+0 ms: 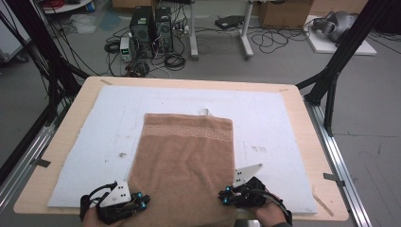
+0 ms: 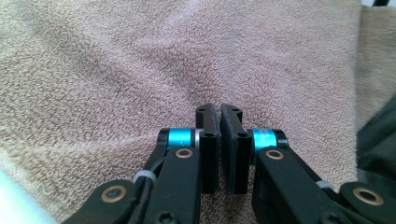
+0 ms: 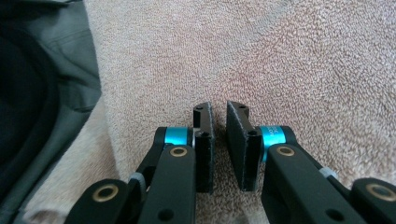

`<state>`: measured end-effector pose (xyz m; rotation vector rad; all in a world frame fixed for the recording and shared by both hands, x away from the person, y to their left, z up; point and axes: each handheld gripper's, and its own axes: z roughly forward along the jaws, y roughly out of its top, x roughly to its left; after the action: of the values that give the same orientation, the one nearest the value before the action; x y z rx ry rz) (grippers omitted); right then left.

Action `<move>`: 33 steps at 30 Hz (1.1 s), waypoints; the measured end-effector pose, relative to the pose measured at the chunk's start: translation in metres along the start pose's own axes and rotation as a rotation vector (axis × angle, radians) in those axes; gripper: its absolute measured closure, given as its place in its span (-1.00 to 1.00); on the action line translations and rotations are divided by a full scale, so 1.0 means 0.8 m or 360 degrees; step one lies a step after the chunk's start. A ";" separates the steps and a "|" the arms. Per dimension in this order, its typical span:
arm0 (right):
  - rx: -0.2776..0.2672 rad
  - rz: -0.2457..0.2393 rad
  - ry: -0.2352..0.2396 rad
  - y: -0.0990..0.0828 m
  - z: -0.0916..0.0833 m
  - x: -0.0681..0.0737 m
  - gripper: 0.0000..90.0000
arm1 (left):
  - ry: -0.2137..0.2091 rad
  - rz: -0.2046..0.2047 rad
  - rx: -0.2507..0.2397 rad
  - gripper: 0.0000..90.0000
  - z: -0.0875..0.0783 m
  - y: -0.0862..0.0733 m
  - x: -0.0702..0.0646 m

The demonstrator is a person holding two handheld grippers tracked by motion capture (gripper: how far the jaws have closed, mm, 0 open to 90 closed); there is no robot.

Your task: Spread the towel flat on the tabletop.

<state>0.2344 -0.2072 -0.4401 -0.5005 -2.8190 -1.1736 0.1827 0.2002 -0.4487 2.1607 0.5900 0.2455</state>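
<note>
1. Towel [image 1: 184,161]: tan terry cloth, lying flat on the white mat, long side running from the table's near edge toward its middle. A woven key-pattern band crosses it close to the far end. A small pale tag [image 1: 205,112] sticks out at that far edge; any writing on it is too small to read. The near end reaches the table's near edge, between the two grippers.
2. White mat [image 1: 108,123]: covers most of the table top and carries a few small dark marks. No legible print.
3. Table [image 1: 302,123]: light wood, rounded corners, bare margin showing around the mat.
4. Left gripper [image 1: 140,202]: at the towel's near left corner, close to the table's near edge, held in a hand that enters from below and pointed inward toward the cloth. Grey three-cornered plate on top. In the left gripper view the jaws are drawn nearly together over the pile, a thin slit between them and no fold of cloth caught in it [image 2: 219,140].
5. Right gripper [image 1: 226,196]: at the towel's near right corner, likewise hand-held and pointed inward, grey plate raised. In the right gripper view the jaws are clenched to a narrow gap above the towel, nothing pinched [image 3: 220,140].
6. Floor beyond the table's far edge: two black computer towers [image 1: 151,30] among cables; no readable branding.
</note>
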 end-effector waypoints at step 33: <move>-0.0243 0.0182 -0.0329 0.053 -0.021 -0.080 -0.48 | 0.0276 -0.0274 -0.0153 -0.49 -0.004 0.071 0.110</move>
<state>0.3069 -0.2088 -0.4098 -0.8276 -2.8321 -1.3957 0.2762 0.2161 -0.4048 1.9955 0.8416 0.3620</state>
